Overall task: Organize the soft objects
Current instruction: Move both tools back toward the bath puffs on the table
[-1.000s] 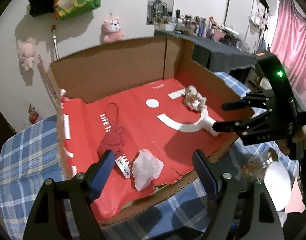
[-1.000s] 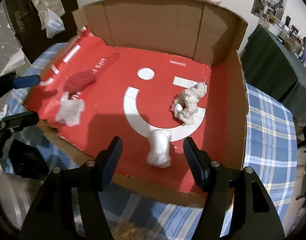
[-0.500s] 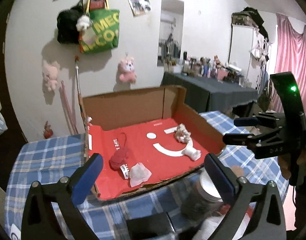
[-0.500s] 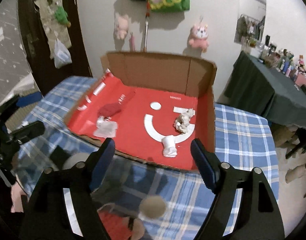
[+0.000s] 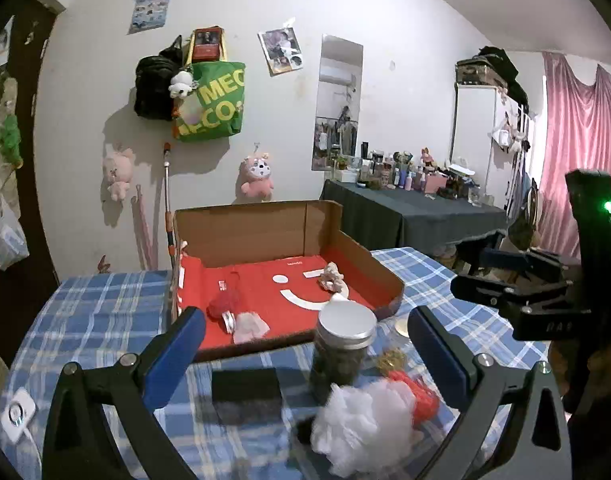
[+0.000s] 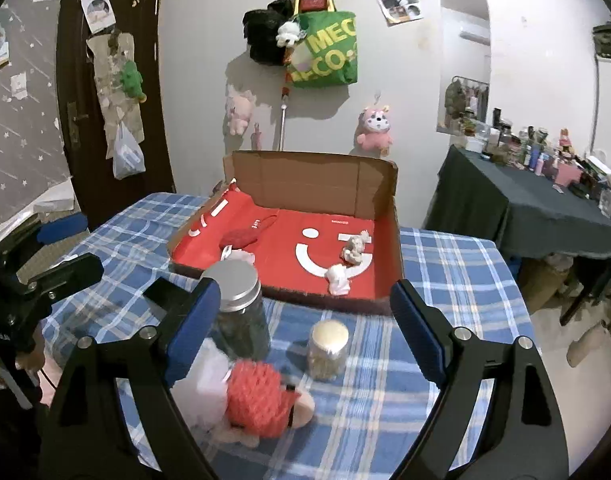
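Both tools were empty: your left tool stood spread wide, your right tool was opening. White fluff and a red knit piece lay low in frame on the table, before the cardboard box.

White wall behind, hung with a green tote bag, a black bag, pink plush toys and a narrow mirror. Dark door at left. Pink curtain at right. Dark-clothed side table crowded with bottles. Bench covered in blue plaid cloth. Dim indoor light.
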A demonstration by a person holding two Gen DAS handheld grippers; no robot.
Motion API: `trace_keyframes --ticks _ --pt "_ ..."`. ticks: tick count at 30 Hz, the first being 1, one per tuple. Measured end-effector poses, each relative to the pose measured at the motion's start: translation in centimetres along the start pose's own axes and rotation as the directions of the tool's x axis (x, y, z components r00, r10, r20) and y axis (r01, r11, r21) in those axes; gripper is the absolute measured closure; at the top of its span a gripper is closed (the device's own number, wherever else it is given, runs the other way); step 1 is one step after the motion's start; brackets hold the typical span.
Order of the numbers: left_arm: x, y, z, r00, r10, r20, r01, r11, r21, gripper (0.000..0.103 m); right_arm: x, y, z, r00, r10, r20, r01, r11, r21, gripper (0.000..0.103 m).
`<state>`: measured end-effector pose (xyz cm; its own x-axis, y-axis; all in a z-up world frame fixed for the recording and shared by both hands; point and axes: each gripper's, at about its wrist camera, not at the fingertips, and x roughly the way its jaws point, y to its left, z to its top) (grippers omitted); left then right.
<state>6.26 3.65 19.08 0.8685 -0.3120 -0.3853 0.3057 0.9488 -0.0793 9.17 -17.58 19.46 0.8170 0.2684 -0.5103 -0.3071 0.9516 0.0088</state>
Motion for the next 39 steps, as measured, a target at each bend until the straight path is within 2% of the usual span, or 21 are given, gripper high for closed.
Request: trace_keyframes --ticks 2,6,8,11,20,26,31,39 --pt "-0.8 -0.6 -0.9 1.0 0.026 0.017 -0.027 1.0 0.003 0.0 -0.8 0.3 -1.2 1.0 0.003 0.011 -0.004 1.0 0.015 0.015" --pt "-1.6 -1.1 -2.5 0.999 0.032 0.018 -0.032 0.999 -0.011 0.0 -1.7 0.7 -3.4 1.0 -0.002 0.023 0.001 0.999 0.046 0.015" --pt "-1.9 -1.4 -3.3 0.999 0.029 0.018 -0.029 0.999 -0.016 0.0 -2.0 1.1 -4.5 0.999 -0.02 0.029 0.018 0.998 0.054 0.015" --pt "-2.0 -1.9 -4.7 0.998 0.065 0.021 -0.065 0.998 -0.01 0.0 -2.0 1.5 -5.9 0.998 -0.052 0.034 0.05 0.997 0.054 0.015" --pt "-1.4 -1.9 -8.2 0.998 0.065 -0.022 -0.066 0.996 -0.061 0.0 -0.9 2.3 -10.0 0.997 -0.07 0.012 0.069 0.995 0.077 0.015" --pt "-0.3 -2.3 -10.1 0.994 0.095 -0.06 -0.098 0.994 -0.047 0.0 0.4 2.1 -11.7 0.998 -0.065 -0.016 0.066 0.992 0.103 0.015" --pt "0.9 -2.0 -11.3 0.991 0.083 -0.107 -0.09 0.994 -0.062 0.0 1.4 2.0 -12.6 0.997 -0.06 -0.047 0.065 0.992 0.11 0.015" --pt "1.5 -1.9 -11.7 0.99 0.066 -0.126 -0.075 0.995 -0.067 0.0 2.4 1.0 -12.9 0.997 -0.026 -0.069 0.035 0.991 0.129 0.015"
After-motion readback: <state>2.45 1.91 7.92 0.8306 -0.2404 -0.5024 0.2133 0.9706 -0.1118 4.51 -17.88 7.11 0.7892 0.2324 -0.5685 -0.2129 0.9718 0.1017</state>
